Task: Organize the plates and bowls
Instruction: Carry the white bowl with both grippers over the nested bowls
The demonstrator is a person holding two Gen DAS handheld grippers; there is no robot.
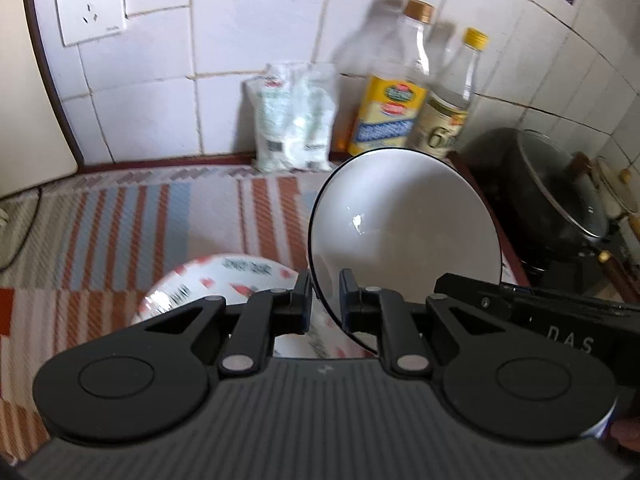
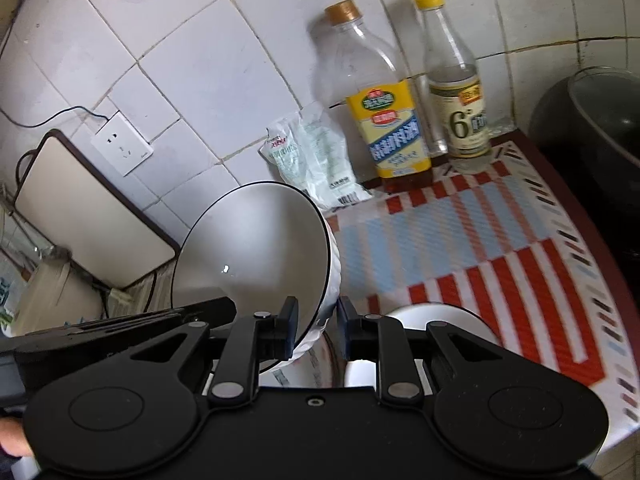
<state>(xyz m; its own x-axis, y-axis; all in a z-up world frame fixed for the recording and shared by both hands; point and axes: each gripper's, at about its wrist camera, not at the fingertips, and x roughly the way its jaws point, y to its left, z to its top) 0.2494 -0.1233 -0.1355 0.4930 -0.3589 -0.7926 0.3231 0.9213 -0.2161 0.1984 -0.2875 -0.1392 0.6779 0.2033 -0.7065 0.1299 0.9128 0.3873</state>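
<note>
My left gripper (image 1: 325,300) is shut on the rim of a white bowl with a black edge (image 1: 404,232), held tilted above the striped mat (image 1: 120,220). Below it stands a white bowl with red and black print (image 1: 216,280). In the right wrist view my right gripper (image 2: 318,330) has its jaws about the rim of the same tilted white bowl (image 2: 252,256), with a gap on the right side. Another white dish (image 2: 432,316) lies under the right finger. The other gripper's black body (image 2: 120,320) shows at the left.
Against the tiled wall stand a yellow-label oil bottle (image 1: 392,108), a vinegar bottle (image 1: 444,120) and a white plastic bag (image 1: 296,120). A dark wok (image 1: 552,184) sits at the right. A wall socket (image 1: 90,8) and a cutting board (image 2: 88,208) are at the left.
</note>
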